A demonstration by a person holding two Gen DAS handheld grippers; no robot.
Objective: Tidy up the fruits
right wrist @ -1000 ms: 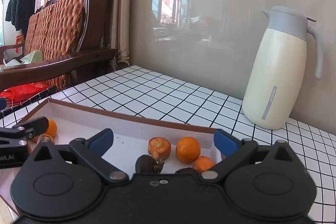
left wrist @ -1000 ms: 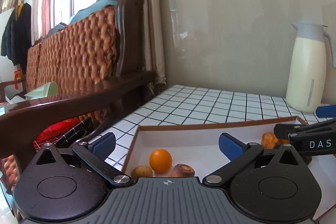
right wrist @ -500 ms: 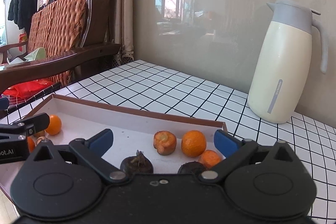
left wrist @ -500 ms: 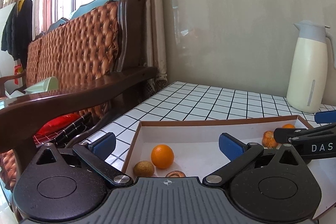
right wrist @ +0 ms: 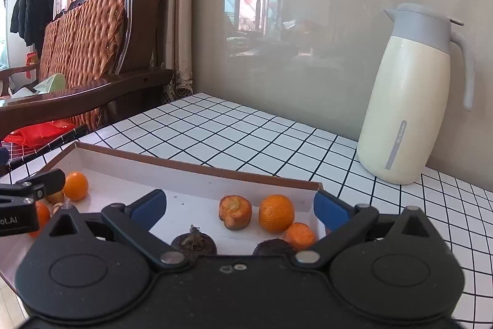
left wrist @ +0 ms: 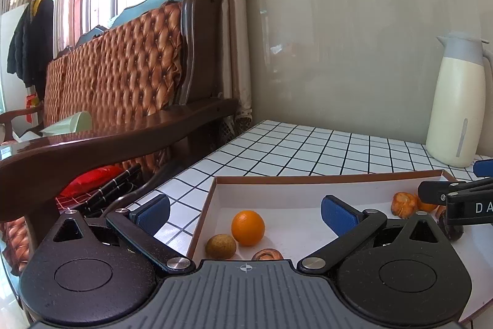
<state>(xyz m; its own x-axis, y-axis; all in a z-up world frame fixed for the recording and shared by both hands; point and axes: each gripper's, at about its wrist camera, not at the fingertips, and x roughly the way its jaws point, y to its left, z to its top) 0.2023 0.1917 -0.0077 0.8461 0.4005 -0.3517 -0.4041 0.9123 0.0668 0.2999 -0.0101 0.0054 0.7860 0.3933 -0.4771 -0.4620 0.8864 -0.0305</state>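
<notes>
A shallow white tray with a brown rim (left wrist: 308,176) (right wrist: 197,167) holds the fruit. At its left end lie an orange (left wrist: 248,228) (right wrist: 75,186), a brownish round fruit (left wrist: 221,246) and a cut brown piece (left wrist: 267,254). At its right end sit a peeled orange piece (right wrist: 235,211) (left wrist: 404,204), an orange (right wrist: 276,213), a smaller orange (right wrist: 299,236) and two dark fruits (right wrist: 194,242) (right wrist: 272,247). My left gripper (left wrist: 245,210) is open above the left group, holding nothing. My right gripper (right wrist: 240,207) is open above the right group, also holding nothing.
A cream thermos jug with a grey lid (right wrist: 413,94) (left wrist: 457,104) stands at the back right on the white checked table (right wrist: 246,131). A dark wooden sofa with a tufted brown back (left wrist: 123,88) runs along the left edge. A wall closes the back.
Both grippers have risen and drawn back a little, so more of the tray and fruit shows. Both stay open; no fruit has moved.
</notes>
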